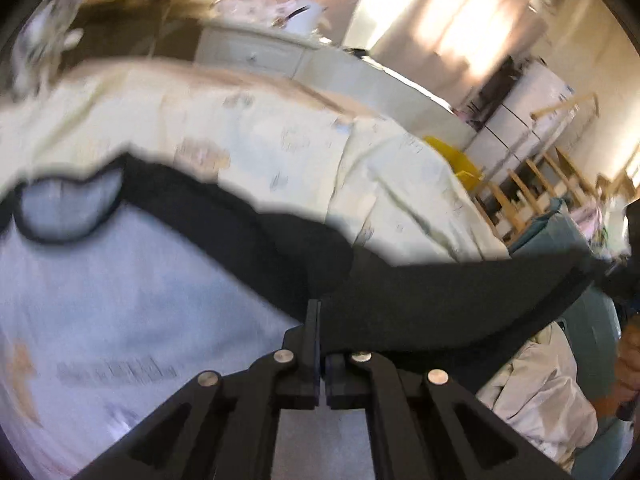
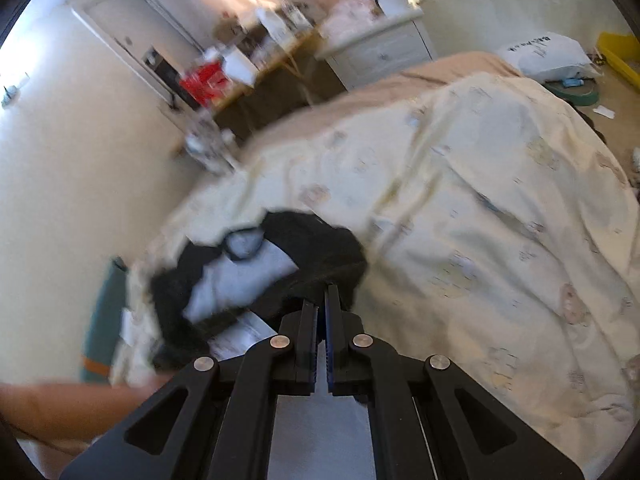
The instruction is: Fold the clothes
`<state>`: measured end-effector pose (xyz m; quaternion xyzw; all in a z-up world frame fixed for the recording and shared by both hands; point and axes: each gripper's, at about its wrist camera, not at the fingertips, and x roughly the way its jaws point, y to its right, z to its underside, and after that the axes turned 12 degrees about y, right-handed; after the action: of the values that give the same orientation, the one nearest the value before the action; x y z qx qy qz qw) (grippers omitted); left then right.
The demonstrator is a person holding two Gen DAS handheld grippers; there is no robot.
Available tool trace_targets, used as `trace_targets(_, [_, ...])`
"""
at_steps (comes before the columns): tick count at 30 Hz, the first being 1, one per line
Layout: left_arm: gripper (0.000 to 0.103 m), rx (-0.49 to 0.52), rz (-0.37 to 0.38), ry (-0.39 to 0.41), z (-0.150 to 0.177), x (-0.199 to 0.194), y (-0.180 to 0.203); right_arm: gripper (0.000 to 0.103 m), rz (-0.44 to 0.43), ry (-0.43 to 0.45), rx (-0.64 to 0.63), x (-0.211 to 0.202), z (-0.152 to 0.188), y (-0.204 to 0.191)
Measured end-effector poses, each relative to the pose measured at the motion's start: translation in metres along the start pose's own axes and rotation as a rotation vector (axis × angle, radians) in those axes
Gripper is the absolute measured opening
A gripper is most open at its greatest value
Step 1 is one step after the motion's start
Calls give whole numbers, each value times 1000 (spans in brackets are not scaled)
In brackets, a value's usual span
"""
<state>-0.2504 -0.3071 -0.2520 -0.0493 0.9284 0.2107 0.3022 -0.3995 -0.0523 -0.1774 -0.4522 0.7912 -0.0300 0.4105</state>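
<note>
both grippers (image 1: 319,308) (image 2: 323,294) seemingly pinch the blurred shirt (image 1: 132,304) on the bed (image 2: 480,200).

This is a bedroom in a lived-in home. A bed (image 2: 460,208) fills most of both views, covered by a pale yellow quilt (image 1: 248,136) printed with small cartoon figures, with a tan sheet (image 2: 452,66) showing at its far end. Beyond it stands a white chest of drawers (image 2: 380,46) with things piled on top, and beside that a cluttered wooden desk (image 2: 256,76) holding a red box (image 2: 202,80). A white door (image 2: 120,28) is set in the cream wall. Sunlit curtains (image 1: 452,20) hang at the window, and a wooden rack (image 1: 536,184), a yellow tub (image 1: 456,160) and heaped laundry (image 1: 540,384) crowd the floor.
</note>
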Motion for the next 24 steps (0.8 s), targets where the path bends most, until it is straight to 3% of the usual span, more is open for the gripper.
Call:
trace_targets(5, [0,221,-20,-73,-81,33,30,2,116,-100,-133,20,4,19])
trace_targets(9, [0,353,-46,-147,-137,70,53,2,97,-108,-55,26,0,46])
trace_targets(12, [0,394,-18,-171,-162,95,77,2,92,-83,-3,21,-3,59])
trace_targets(14, [0,406,17,-196,-171,111,98,2,94,-80,36,17,2,66])
trace_targets(18, [0,562,54,-275,-161,144,143,2,104,-76,151,6,21,88])
trace_targets(21, [0,658,47,-301,-154,161,161,2,102,-59,258,4,35,109])
trace_targets(24, [0,674,39,-310,-151,178,167,2,71,-40,354,8,39,126])
